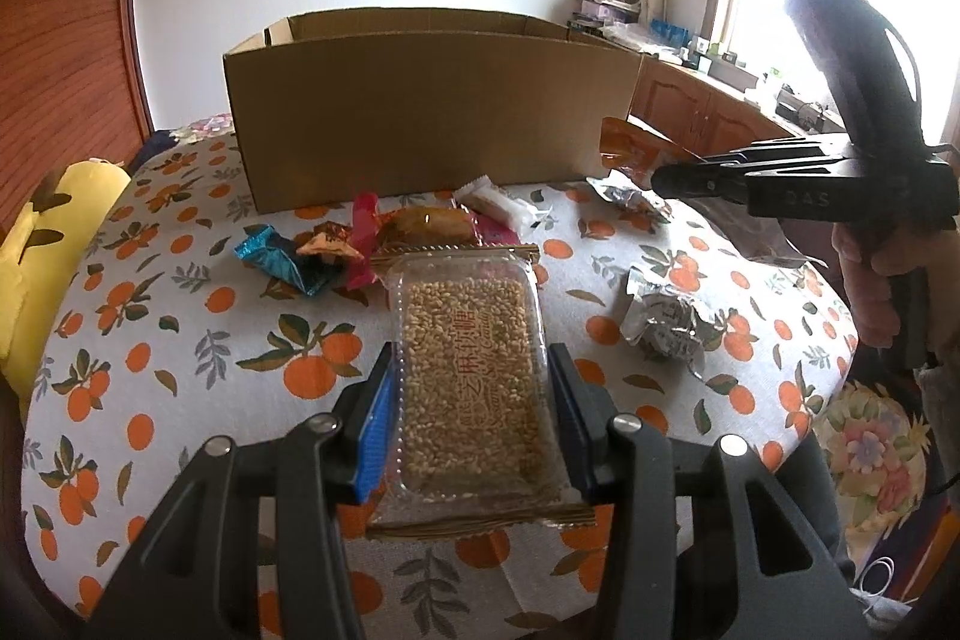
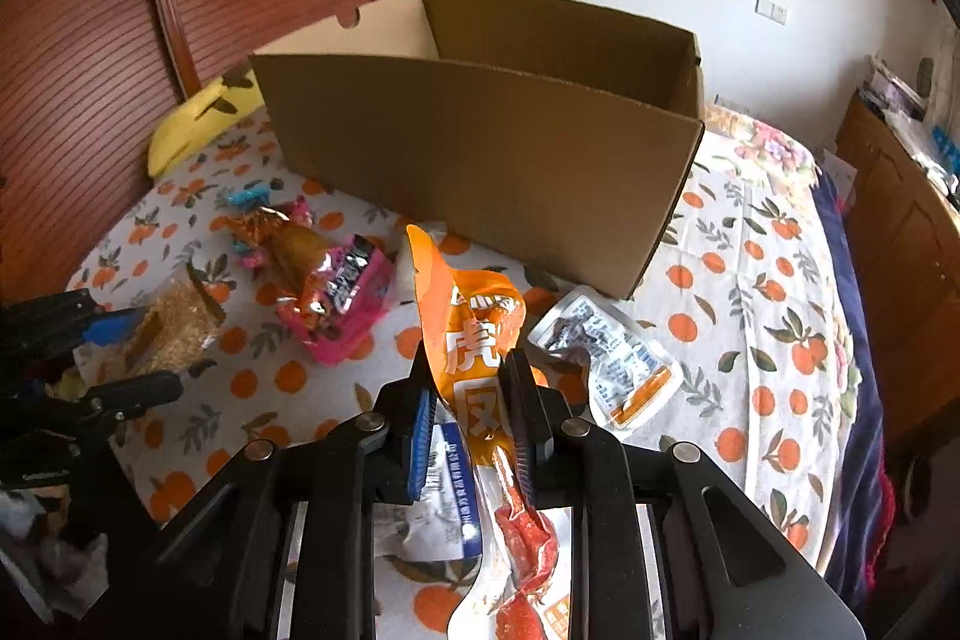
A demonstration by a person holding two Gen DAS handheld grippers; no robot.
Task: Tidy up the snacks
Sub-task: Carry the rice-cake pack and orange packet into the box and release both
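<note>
Holding two snacks at once, you've got both claws loaded and the cardboard box (image 1: 432,112) waiting at 12 o'clock on the orange-print surface (image 1: 180,340). Your left claw (image 1: 471,400) is pinching the clear grain bar pack (image 1: 471,376) by its long sides, the pack lying flat and pointing toward the box. Your right claw (image 2: 468,400) is pressed onto the orange pouch (image 2: 474,340), which stands up between the pads with its top flopping toward 11 o'clock and its red lower end dangling below.

Watch that pouch: it's limp film gripped mid-body, so I reckon a quick swing could let it slide out, or the floppy top could catch on the box's near wall as you go over. The grain pack looks stiff but slick, and a squeeze on its edges may pop it loose if you tilt hard.

Loose sweets wait at 11 o'clock: the blue wrapper (image 1: 276,262), the pink packet (image 2: 342,304), plus a silver sachet (image 2: 612,358) at 1 o'clock of your right claw. Keep both loads high, or you'll sweep those off the surface
</note>
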